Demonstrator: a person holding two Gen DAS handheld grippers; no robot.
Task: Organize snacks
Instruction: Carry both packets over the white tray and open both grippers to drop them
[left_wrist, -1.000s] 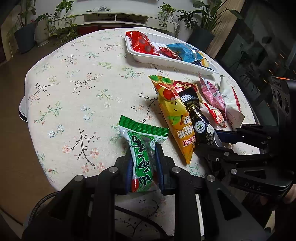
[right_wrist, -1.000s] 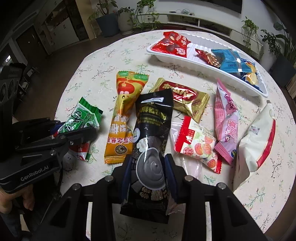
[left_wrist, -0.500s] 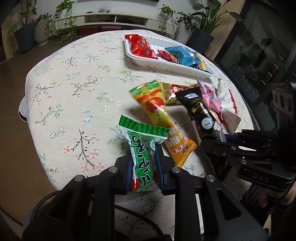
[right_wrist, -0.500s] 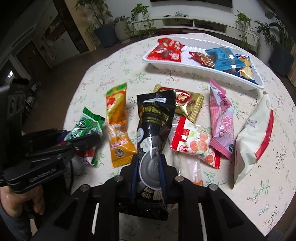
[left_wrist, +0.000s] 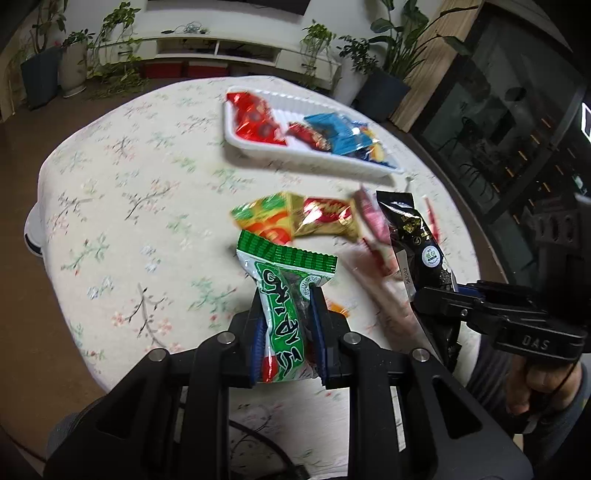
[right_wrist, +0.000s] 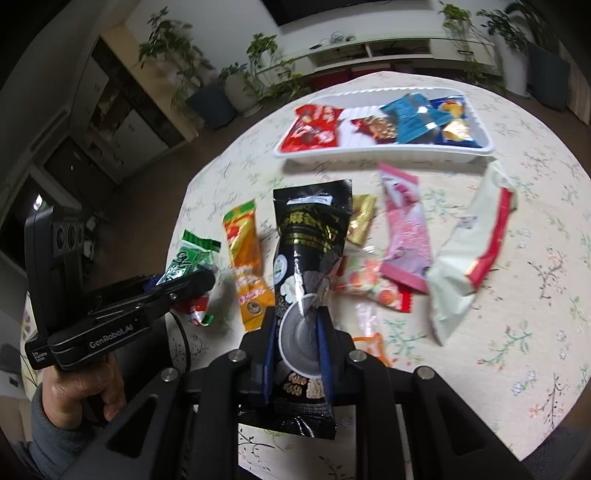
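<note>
My left gripper (left_wrist: 286, 295) is shut on a green snack packet (left_wrist: 284, 295), held just above the round floral table (left_wrist: 129, 206). To its right, my right gripper (right_wrist: 297, 314) is shut on a black snack pouch (right_wrist: 310, 236), lifted off the cloth; the same black pouch (left_wrist: 417, 243) shows at the right of the left wrist view. A white tray (right_wrist: 476, 146) at the far side holds a red packet (right_wrist: 314, 127), a brown one, a blue one and a yellow-blue one. On the cloth lie an orange packet (right_wrist: 245, 258), a gold one, a pink one (right_wrist: 404, 229) and a cream one (right_wrist: 469, 251).
A small red-and-white fruit packet (right_wrist: 373, 288) lies right of the black pouch. Potted plants (right_wrist: 258, 74) and a low white shelf stand behind the table. A dark glass cabinet (left_wrist: 498, 122) is on the right. A person's hand (right_wrist: 77, 387) grips the left tool.
The right gripper closed on the black pouch and lifted it, tilting it upright. The orange packet got pushed and turned. The left gripper rose a little with the green packet.
</note>
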